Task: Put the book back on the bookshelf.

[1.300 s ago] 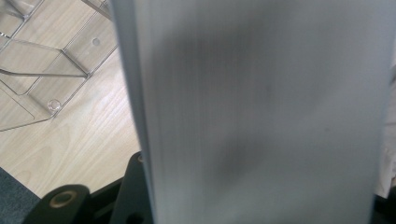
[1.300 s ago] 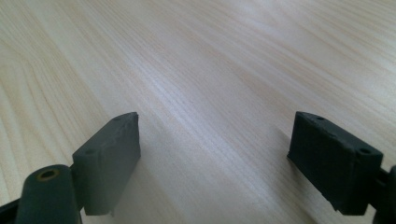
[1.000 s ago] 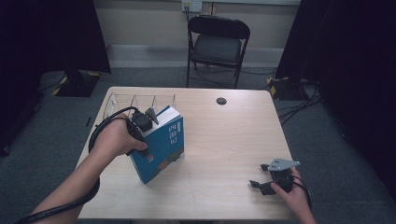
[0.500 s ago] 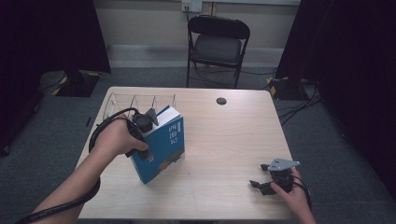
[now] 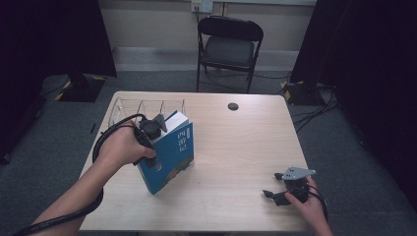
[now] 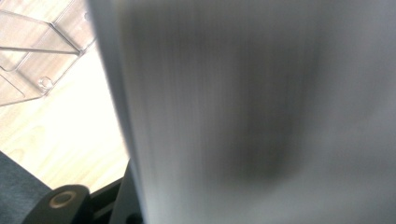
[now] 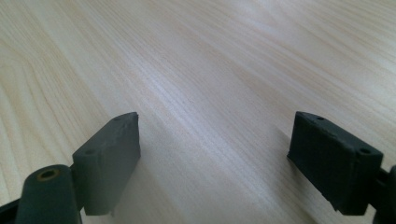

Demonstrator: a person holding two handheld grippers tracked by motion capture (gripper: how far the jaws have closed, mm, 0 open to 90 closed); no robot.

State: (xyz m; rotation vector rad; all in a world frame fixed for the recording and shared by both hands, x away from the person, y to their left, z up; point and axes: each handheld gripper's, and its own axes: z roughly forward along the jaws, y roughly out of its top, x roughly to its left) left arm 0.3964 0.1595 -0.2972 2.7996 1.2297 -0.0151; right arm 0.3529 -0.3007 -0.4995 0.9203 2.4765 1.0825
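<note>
Blue-covered and thick, the book [image 5: 169,155] stands on one lower corner near the left side of the desk [image 5: 236,147], tipped so that its page block faces up and away from the person. The left gripper [image 5: 156,129] is clamped across the book's thickness near the top edge, and its jaws have just been closing further on it; in the left gripper view the pale, blurred page edges [image 6: 261,112] press right up against the camera, which fits a grip taken deep over the fore edge. Holding the book high this way probably lets the hand steer it like a lever, with the bottom corner as a pivot on the wood. Just behind it, touching or nearly so, stands a clear wire-and-plastic file rack [image 5: 147,107] with upright dividers, so my guess is that the book is being raised in order to slot into one of those compartments. Its long axis runs from the near corner on the desk up and away toward the rack, leaning rather than upright, and the front cover faces right and toward the person. The right gripper [image 5: 280,189] rests low at the near right corner, well apart from the book, its jaws spread wide over bare wood and holding nothing, seemingly waiting.
</note>
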